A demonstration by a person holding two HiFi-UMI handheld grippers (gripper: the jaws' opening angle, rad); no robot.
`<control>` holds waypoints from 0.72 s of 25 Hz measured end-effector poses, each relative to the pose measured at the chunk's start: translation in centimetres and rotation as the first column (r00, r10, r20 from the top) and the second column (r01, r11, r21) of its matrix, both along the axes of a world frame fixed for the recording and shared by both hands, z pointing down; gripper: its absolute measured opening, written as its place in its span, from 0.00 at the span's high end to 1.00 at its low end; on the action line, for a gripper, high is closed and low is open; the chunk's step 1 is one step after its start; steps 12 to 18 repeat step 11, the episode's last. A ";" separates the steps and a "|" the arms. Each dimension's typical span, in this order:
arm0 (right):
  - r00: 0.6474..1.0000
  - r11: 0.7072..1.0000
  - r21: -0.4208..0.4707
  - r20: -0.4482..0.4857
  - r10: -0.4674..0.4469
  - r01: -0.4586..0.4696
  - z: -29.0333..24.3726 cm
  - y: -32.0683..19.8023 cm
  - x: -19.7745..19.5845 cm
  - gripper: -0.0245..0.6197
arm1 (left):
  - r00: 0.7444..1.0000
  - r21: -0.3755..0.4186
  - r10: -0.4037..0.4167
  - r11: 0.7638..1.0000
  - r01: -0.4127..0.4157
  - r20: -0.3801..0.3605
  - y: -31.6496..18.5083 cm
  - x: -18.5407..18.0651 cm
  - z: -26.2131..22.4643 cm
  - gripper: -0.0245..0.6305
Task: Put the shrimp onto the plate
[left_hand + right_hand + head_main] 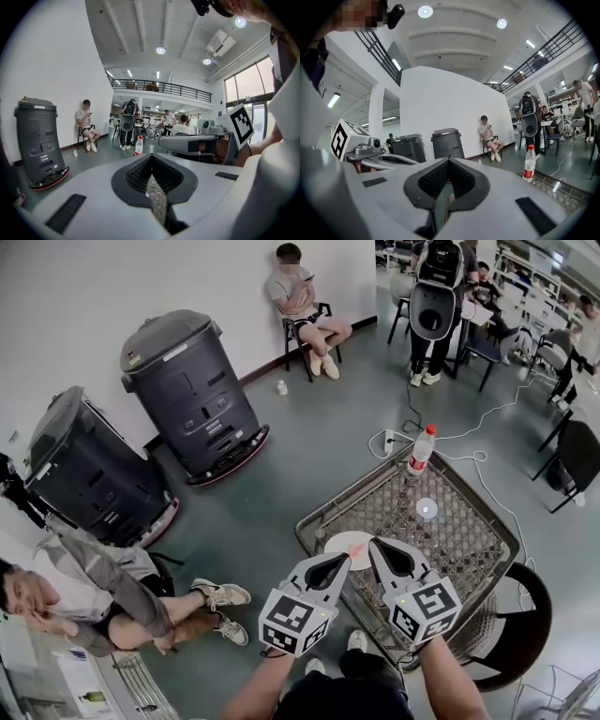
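On the wire-mesh table (469,540) lies a white plate (343,540), half hidden behind my gripper tips. A small pink piece, seemingly the shrimp (357,548), shows on the plate between the two tips. My left gripper (343,561) and right gripper (376,546) hover side by side over the table's near-left corner, both shut with nothing in them. In the left gripper view the jaws of my left gripper (151,158) meet, and my right gripper (201,142) shows beside them. The right gripper (448,162) looks the same in its own view. Neither gripper view shows the plate.
A water bottle (421,450) stands at the table's far edge, with a small round clear object (427,508) nearer the middle. Two grey machines (192,390) stand at the left. A person (84,601) sits on the floor nearby. A black chair (525,615) is at the right.
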State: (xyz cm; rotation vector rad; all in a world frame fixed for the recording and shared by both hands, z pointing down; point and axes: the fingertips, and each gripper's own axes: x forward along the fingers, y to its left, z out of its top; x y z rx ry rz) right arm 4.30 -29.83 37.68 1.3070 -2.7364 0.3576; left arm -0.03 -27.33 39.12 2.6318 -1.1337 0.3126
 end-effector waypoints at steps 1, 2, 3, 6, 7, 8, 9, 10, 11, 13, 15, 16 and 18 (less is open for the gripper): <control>1.000 1.000 0.000 0.000 0.001 -0.001 0.0 0.1 0.0 0.96 | 1.000 0.000 0.001 1.000 -0.001 -0.003 0.1 0.0 -0.1 0.95; 1.000 1.000 0.001 0.000 0.002 -0.002 0.0 0.2 0.0 0.96 | 1.000 0.000 0.002 1.000 -0.002 -0.006 0.2 0.0 -0.2 0.95; 1.000 1.000 0.001 0.000 0.002 -0.002 -0.1 0.3 0.0 0.96 | 1.000 0.001 0.002 1.000 -0.002 -0.008 0.2 0.1 -0.3 0.95; 1.000 1.000 0.001 0.001 0.010 -0.010 -0.2 0.3 0.1 0.96 | 1.000 0.005 0.007 1.000 -0.007 -0.011 0.3 0.2 -0.5 0.95; 1.000 1.000 0.000 0.001 0.015 -0.015 -0.2 0.2 0.1 0.96 | 1.000 0.006 0.008 1.000 -0.008 -0.011 0.3 0.2 -0.6 0.95; 1.000 1.000 0.000 0.002 0.020 -0.020 -0.2 0.2 0.2 0.96 | 1.000 0.007 0.008 1.000 -0.008 -0.011 0.2 0.2 -0.6 0.95; 1.000 1.000 -0.001 0.002 0.025 -0.025 -0.2 0.1 0.3 0.96 | 1.000 0.008 0.009 1.000 -0.009 -0.010 0.2 0.2 -0.6 0.95; 1.000 1.000 -0.002 0.003 0.030 -0.030 -0.3 0.0 0.3 0.96 | 1.000 0.010 0.010 1.000 -0.010 -0.010 0.2 0.2 -0.6 0.95; 0.999 0.999 -0.003 0.003 0.036 -0.036 -0.3 0.0 0.4 0.96 | 1.000 0.011 0.010 1.000 -0.010 -0.009 0.2 0.1 -0.6 0.95; 0.999 0.999 -0.003 0.003 0.036 -0.036 -0.3 0.0 0.4 0.96 | 1.000 0.011 0.010 1.000 -0.010 -0.009 0.2 0.1 -0.6 0.95; 0.999 0.999 -0.003 0.003 0.036 -0.036 -0.3 0.0 0.4 0.96 | 1.000 0.011 0.010 1.000 -0.010 -0.009 0.2 0.1 -0.6 0.95; 0.999 0.999 -0.003 0.003 0.036 -0.036 -0.3 0.0 0.4 0.96 | 1.000 0.011 0.010 1.000 -0.010 -0.009 0.2 0.1 -0.6 0.95; 0.999 0.999 -0.003 0.003 0.036 -0.036 -0.3 0.0 0.4 0.96 | 1.000 0.011 0.010 1.000 -0.010 -0.009 0.2 0.1 -0.6 0.95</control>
